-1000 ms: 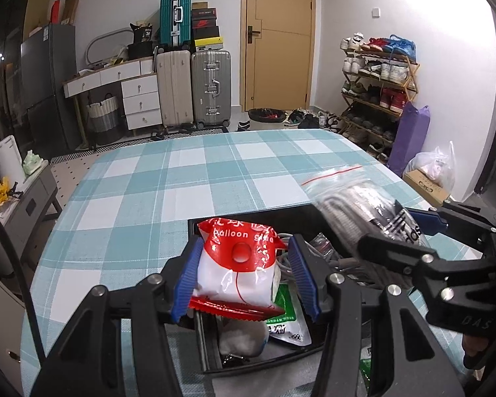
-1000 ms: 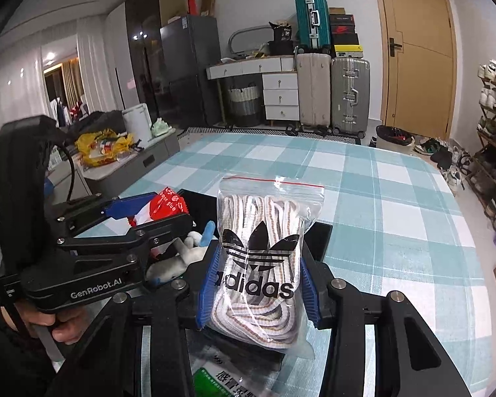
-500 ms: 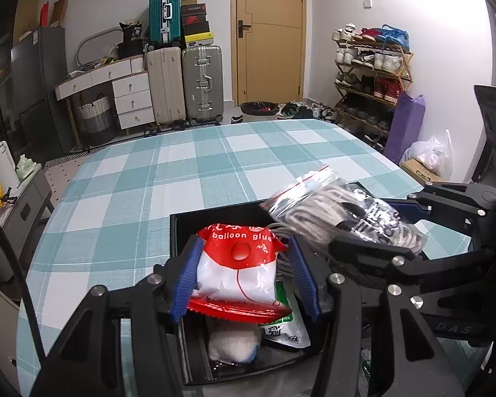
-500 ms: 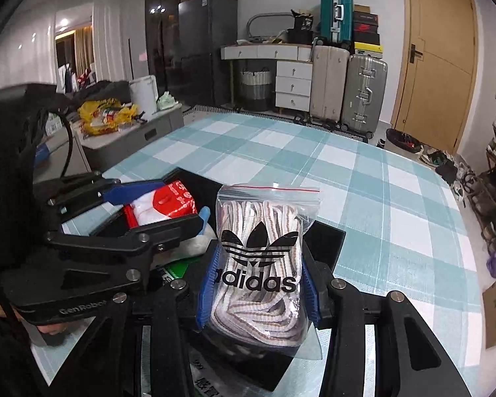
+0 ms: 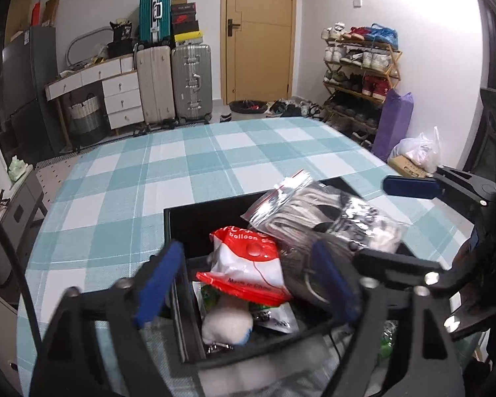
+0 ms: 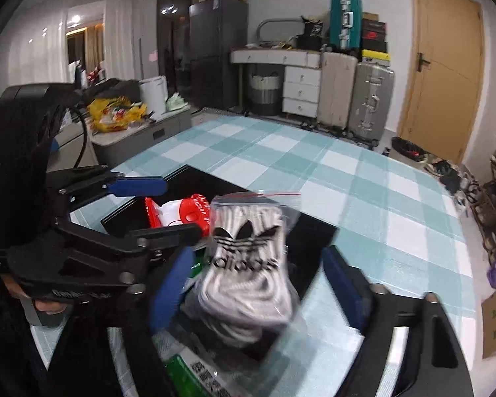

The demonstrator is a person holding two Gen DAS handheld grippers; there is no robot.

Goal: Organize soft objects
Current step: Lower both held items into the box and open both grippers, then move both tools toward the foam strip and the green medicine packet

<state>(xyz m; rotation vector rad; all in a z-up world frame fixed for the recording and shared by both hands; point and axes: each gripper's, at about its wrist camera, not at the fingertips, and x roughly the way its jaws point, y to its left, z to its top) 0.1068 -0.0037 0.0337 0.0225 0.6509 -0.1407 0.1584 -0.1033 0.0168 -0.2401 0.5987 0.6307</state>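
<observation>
A table covered in a teal and white checked cloth (image 5: 195, 172) holds a shallow black tray (image 5: 182, 228) near its front edge. On the left, the left gripper (image 5: 248, 284) hangs over the tray; its jaws have just been opening and now stand wide apart, the blue pads clear of the red and white balloon packet (image 5: 248, 264) that lies between them on the pile in the tray. Below the packet sit a white fluffy lump (image 5: 226, 326) and green-printed sachets. To the right, the clear zip bag of laces (image 6: 248, 264) with a black trefoil logo leans against the packet, half over the tray's right side and blurred. The right gripper (image 6: 258, 284) brackets it; its jaws have just been opening too, pads spread and off the bag. The left gripper's black frame crosses in front of the tray in the right view, hiding its left corner. Beyond the table stand suitcases (image 5: 175, 79), a white drawer unit, a wooden door (image 5: 259, 33) and a shoe rack (image 5: 360, 72).
</observation>
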